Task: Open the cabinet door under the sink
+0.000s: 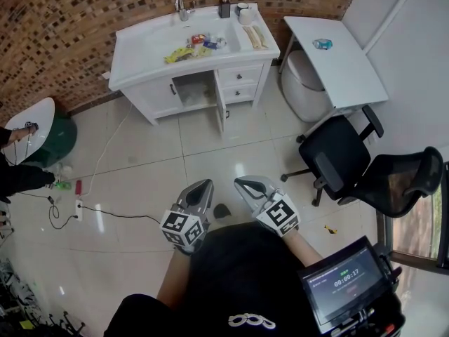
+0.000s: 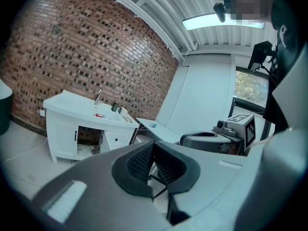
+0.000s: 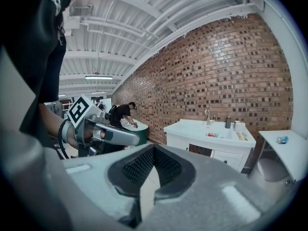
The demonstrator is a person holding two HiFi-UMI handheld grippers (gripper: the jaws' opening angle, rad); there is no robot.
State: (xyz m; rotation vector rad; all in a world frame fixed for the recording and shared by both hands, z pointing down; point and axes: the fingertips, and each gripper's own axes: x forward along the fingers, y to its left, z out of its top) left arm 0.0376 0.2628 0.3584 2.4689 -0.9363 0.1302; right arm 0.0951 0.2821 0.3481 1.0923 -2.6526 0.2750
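A white sink cabinet [image 1: 189, 48] stands against the brick wall, far from both grippers. Its middle compartment [image 1: 194, 90] under the basin shows a dark inside, and its door [image 1: 220, 107] stands swung out edge-on. The left door [image 1: 156, 97] is closed. My left gripper [image 1: 205, 186] and right gripper [image 1: 243, 184] hover side by side over the tiled floor close to my body, both shut and holding nothing. The left gripper view shows the cabinet [image 2: 72, 114] beyond shut jaws [image 2: 154, 150]. The right gripper view shows the cabinet [image 3: 202, 134] past shut jaws [image 3: 153, 153].
Two black office chairs [image 1: 337, 156] [image 1: 410, 177] stand right of me, beside a white table [image 1: 340, 62]. A power strip [image 1: 78, 208] and cables lie on the floor at left, near a green-based round table [image 1: 42, 128]. A person [image 1: 17, 177] stands at the far left.
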